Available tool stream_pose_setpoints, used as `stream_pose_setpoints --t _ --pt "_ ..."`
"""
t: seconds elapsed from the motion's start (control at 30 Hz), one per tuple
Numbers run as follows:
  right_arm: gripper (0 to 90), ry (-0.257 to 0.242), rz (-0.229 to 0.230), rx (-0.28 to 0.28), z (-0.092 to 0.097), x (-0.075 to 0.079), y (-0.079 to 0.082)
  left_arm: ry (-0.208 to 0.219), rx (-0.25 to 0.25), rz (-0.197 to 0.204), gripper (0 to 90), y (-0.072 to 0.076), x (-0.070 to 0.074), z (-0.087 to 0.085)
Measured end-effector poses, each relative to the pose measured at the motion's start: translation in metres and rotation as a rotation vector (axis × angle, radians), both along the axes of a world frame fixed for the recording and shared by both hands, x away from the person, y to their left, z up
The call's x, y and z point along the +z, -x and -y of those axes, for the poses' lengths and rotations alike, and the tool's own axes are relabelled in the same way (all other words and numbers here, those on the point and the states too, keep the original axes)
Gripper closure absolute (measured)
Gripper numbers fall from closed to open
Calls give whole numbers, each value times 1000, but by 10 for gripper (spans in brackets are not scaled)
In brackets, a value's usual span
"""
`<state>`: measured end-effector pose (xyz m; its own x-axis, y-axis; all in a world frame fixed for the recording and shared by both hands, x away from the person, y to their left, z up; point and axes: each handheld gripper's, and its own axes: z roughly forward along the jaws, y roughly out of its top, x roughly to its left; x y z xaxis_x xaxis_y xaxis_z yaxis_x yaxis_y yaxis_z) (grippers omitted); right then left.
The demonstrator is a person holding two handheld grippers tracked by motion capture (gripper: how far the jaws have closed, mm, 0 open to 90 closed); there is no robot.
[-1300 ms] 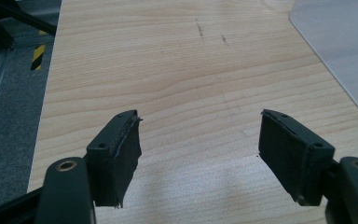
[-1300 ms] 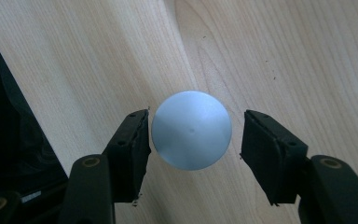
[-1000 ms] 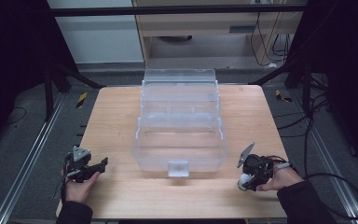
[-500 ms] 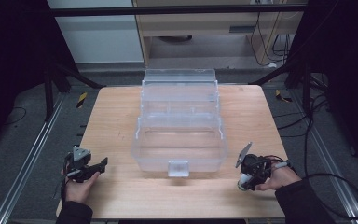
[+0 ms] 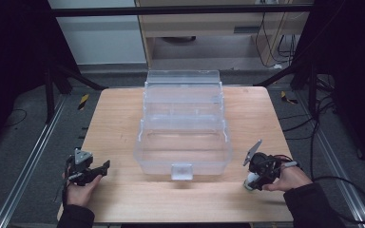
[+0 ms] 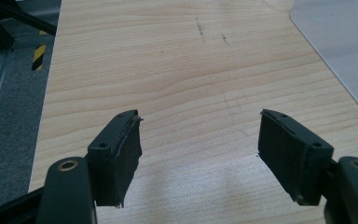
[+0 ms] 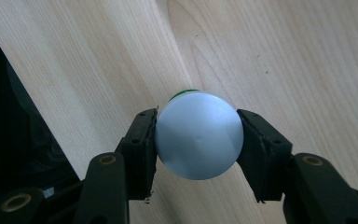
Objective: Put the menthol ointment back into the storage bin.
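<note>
Your surface (image 5: 123,118) is pale wood with fine grain lines and a few dark scuffs. The storage box (image 5: 183,128) is clear plastic. Both tongs are black: left tongs (image 6: 198,154), right tongs (image 7: 196,140). The round cap (image 7: 198,135) is light grey-blue, with a green edge behind it.

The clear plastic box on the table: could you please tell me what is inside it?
The clear plastic box looks empty: through its walls only the wooden table shows. Its stepped upper trays blur the far compartments, so small items there cannot be ruled out.

Clear box (image 5: 183,128) blocks table (image 5: 114,118) centre; side strips seem free.
</note>
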<state>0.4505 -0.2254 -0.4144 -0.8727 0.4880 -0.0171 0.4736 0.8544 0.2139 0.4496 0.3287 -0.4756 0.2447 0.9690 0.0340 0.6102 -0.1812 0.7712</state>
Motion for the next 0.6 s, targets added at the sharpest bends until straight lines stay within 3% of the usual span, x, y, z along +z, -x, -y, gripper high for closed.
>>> stream_pose_setpoints --t 0.23,0.6 --pt "502 -37 47 -14 2 17 -2 -2 -2 -1 295 0 0 0" --pt "503 -65 78 -19 0 43 -6 -3 -2 -4 295 0 -1 0"
